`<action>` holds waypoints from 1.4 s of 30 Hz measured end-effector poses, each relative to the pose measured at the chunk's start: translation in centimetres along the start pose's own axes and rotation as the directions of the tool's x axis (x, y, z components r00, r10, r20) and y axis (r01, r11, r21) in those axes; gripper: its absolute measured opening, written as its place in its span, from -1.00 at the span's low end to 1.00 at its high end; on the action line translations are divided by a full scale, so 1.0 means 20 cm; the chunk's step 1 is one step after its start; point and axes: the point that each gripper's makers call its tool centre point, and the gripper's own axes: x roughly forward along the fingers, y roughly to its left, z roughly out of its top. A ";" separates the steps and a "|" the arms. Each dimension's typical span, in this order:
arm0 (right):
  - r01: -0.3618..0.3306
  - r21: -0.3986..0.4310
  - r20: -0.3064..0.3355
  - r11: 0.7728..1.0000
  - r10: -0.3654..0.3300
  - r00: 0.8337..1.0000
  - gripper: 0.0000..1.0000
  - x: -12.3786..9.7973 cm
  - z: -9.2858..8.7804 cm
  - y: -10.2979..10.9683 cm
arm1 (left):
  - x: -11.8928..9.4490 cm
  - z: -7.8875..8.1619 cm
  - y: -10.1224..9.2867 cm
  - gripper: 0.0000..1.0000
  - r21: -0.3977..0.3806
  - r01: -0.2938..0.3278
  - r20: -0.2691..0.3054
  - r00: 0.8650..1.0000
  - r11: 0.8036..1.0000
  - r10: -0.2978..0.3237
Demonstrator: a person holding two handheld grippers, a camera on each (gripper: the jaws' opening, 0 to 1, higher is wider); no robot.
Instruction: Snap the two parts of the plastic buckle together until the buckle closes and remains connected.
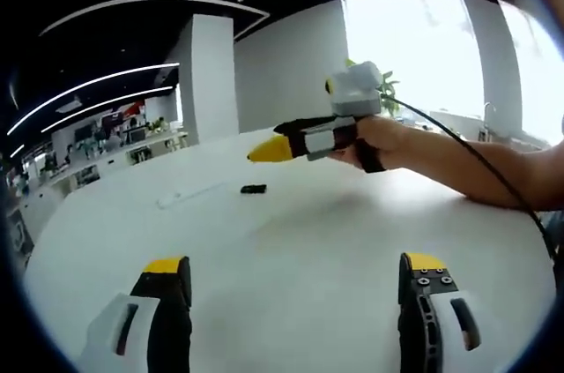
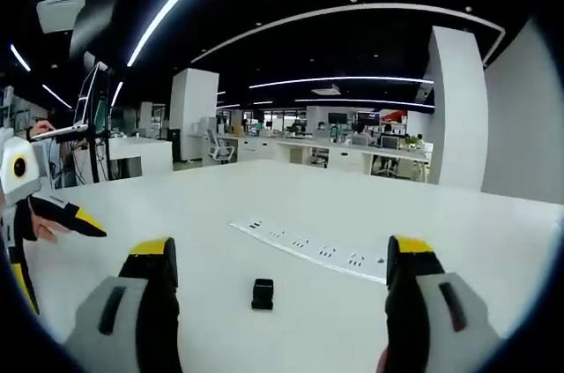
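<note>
Both grippers, left (image 1: pixel 293 289) and right (image 2: pixel 278 280), hovered with fingers spread wide and empty, seemingly lining up on the buckle (image 2: pixel 262 294) lying on the bench (image 2: pixel 352 320).

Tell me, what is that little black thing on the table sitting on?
The small black buckle piece rests directly on the bare white table, with nothing visible beneath it. Just behind it lies a flat white power strip. Its underside is hidden, so whether both buckle parts are there cannot be told.

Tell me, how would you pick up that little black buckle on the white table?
Probably with the right gripper: the black buckle lies flat between its open jaws. Come down from above and pinch its two side edges; it is low and blocky. Finer detail is too small to tell.
</note>
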 end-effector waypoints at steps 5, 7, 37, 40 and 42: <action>0.005 0.012 0.010 1.000 -0.005 1.000 0.96 -0.02 0.02 0.01 | 0.00 -0.01 0.01 0.99 0.012 -0.003 -0.009 1.000 1.000 0.003; 0.003 0.018 0.010 1.000 -0.003 1.000 0.96 -0.03 0.02 0.02 | 0.00 -0.02 0.01 0.99 0.023 -0.002 -0.015 1.000 1.000 0.002; 0.030 0.013 -0.007 0.999 -0.030 1.000 0.88 -0.21 -0.02 0.06 | 0.00 0.01 0.00 0.99 0.026 0.018 -0.004 1.000 0.999 -0.018; 0.029 0.014 -0.007 0.999 -0.029 1.000 0.87 -0.21 -0.02 0.06 | 0.00 0.00 -0.01 0.99 0.014 0.025 -0.010 1.000 1.000 -0.025; 0.025 0.027 0.000 0.999 -0.025 1.000 0.87 -0.21 -0.02 0.07 | 0.00 0.00 -0.01 0.99 0.021 0.020 -0.015 1.000 1.000 -0.019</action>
